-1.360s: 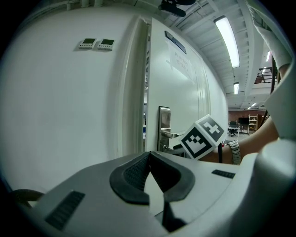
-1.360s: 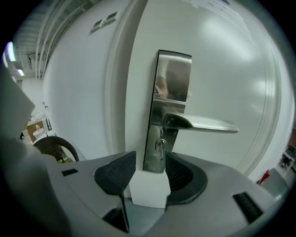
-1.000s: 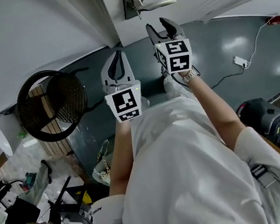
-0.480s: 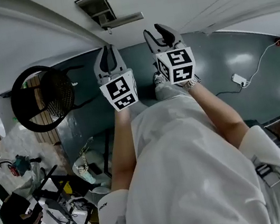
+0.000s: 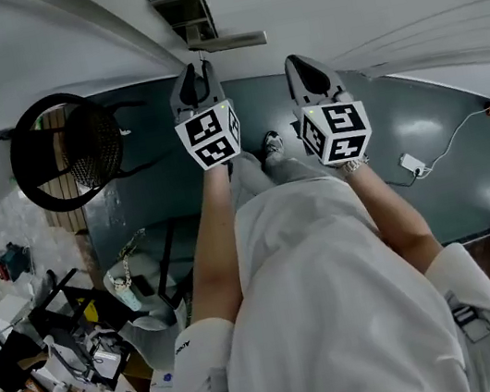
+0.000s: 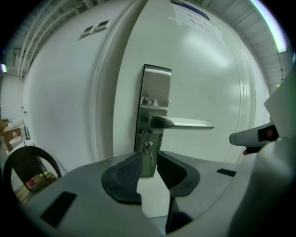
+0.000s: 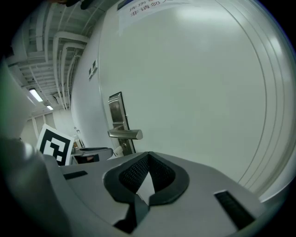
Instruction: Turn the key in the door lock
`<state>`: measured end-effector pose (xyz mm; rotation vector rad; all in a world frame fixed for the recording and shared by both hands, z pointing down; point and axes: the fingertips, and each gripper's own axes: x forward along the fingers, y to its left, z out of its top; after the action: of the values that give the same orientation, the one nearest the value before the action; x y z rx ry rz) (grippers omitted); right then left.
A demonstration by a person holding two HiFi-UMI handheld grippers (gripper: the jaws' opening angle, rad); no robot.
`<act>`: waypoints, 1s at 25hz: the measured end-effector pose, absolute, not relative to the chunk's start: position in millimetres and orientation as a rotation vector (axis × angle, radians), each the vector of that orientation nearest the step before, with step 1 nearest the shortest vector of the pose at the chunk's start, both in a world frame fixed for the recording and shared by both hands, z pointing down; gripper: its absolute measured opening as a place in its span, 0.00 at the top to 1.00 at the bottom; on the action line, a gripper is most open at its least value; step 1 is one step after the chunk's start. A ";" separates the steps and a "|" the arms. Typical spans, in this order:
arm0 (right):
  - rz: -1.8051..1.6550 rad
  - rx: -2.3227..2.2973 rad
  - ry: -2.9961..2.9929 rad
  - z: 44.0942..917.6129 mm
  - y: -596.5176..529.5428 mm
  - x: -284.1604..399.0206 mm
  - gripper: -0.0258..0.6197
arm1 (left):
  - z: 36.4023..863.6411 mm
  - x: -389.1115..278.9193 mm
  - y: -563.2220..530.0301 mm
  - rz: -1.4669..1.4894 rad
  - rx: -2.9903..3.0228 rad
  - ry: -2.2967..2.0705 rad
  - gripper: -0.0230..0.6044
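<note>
Left gripper (image 5: 193,73) fingers, just opening, stand spread with the key (image 6: 148,151) between them; right gripper (image 5: 298,65) fingers, just closed, press together, empty.

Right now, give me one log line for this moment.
left gripper: jaws just opening, key at gap, ungripped | right gripper: shut, empty | key: in lock plate

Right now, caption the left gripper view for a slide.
Left gripper, jaws just opened partway, aims at the key below the handle; nothing gripped between them.
</note>
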<state>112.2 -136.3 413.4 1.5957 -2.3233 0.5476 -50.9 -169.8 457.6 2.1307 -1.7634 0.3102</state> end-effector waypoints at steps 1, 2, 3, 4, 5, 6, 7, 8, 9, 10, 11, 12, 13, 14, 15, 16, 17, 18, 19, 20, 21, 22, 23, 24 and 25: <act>0.531 1.594 -2.317 411.9 -136.6 112.9 0.96 | 461.5 -50.3 -175.3 0.287 2.123 -1.752 0.80; 0.512 1.592 -2.310 410.6 -137.1 114.1 0.96 | 465.9 -49.3 -180.8 0.260 2.109 -1.740 0.80; 0.492 1.590 -2.304 409.8 -137.8 116.1 0.96 | 470.1 -48.5 -185.6 0.233 2.091 -1.731 0.80; 0.477 1.589 -2.296 409.7 -138.7 118.5 0.96 | 473.1 -48.1 -189.5 0.210 2.072 -1.727 0.80; 0.468 1.587 -2.286 410.5 -139.8 120.9 0.96 | 474.6 -48.1 -192.4 0.191 2.060 -1.729 0.80; 0.465 1.586 -2.274 412.2 -140.7 123.2 0.96 | 475.0 -48.4 -194.5 0.174 2.052 -1.734 0.80; 0.465 1.585 -2.262 414.2 -141.1 125.4 0.96 | 474.9 -48.8 -195.8 0.155 2.047 -1.738 0.80; 0.463 1.584 -2.251 415.9 -141.2 127.4 0.96 | 475.0 -49.0 -196.3 0.131 2.038 -1.736 0.80; 0.458 1.582 -2.242 416.9 -141.4 128.9 0.96 | 475.2 -48.9 -196.4 0.103 2.027 -1.729 0.85; 0.452 1.578 -2.236 417.5 -141.9 129.5 0.96 | 475.3 -48.3 -196.7 0.075 2.017 -1.718 0.88; 0.449 1.572 -2.232 418.0 -142.6 129.0 0.96 | 474.8 -47.8 -197.1 0.052 2.010 -1.708 0.91; 0.448 1.566 -2.229 418.8 -143.1 127.3 0.96 | 474.0 -47.5 -197.6 0.031 2.006 -1.700 0.91; 0.447 1.559 -2.228 420.0 -143.2 124.9 0.96 | 473.6 -47.8 -198.2 0.006 2.002 -1.687 0.91; 0.446 1.550 -2.230 421.3 -142.9 121.8 0.96 | 473.5 -48.6 -198.7 -0.035 1.989 -1.665 0.91; 0.444 1.540 -2.233 422.6 -142.2 118.7 0.96 | 473.9 -49.5 -199.1 -0.095 1.965 -1.629 0.91; 0.443 1.530 -2.237 424.2 -141.3 115.8 0.96 | 474.6 -50.4 -199.3 -0.167 1.931 -1.584 0.91; 0.445 1.518 -2.240 426.1 -140.0 113.2 0.96 | 475.5 -51.1 -199.2 -0.239 1.894 -1.534 0.92; 0.448 1.508 -2.242 428.3 -138.7 111.1 0.96 | 476.4 -51.5 -199.1 -0.301 1.860 -1.489 0.92; 0.452 1.499 -2.243 430.3 -137.4 109.2 0.96 | 477.3 -51.9 -198.9 -0.353 1.832 -1.448 0.92; 0.453 1.492 -2.244 432.2 -136.1 107.4 0.96 | 478.0 -52.4 -198.9 -0.403 1.807 -1.408 0.92; 0.452 1.485 -2.244 433.8 -134.9 105.9 0.96 | 478.6 -52.9 -198.8 -0.463 1.777 -1.360 0.92; 0.452 1.479 -2.244 435.2 -133.6 104.5 0.96 | 479.0 -53.7 -198.8 -0.537 1.737 -1.300 0.92; 0.452 1.474 -2.243 436.6 -132.5 103.4 0.96 | 479.3 -54.5 -198.7 -0.616 1.687 -1.233 0.92; 0.454 1.471 -2.241 438.0 -131.6 102.8 0.96 | 479.7 -55.1 -198.5 -0.683 1.639 -1.171 0.92; 0.459 1.470 -2.239 439.3 -130.8 102.7 0.96 | 479.9 -55.4 -198.3 -0.730 1.601 -1.125 0.92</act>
<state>102.7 -130.8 439.3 1.4695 -2.2386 0.4589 -55.4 -198.3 479.9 1.6007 -1.1249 -0.7303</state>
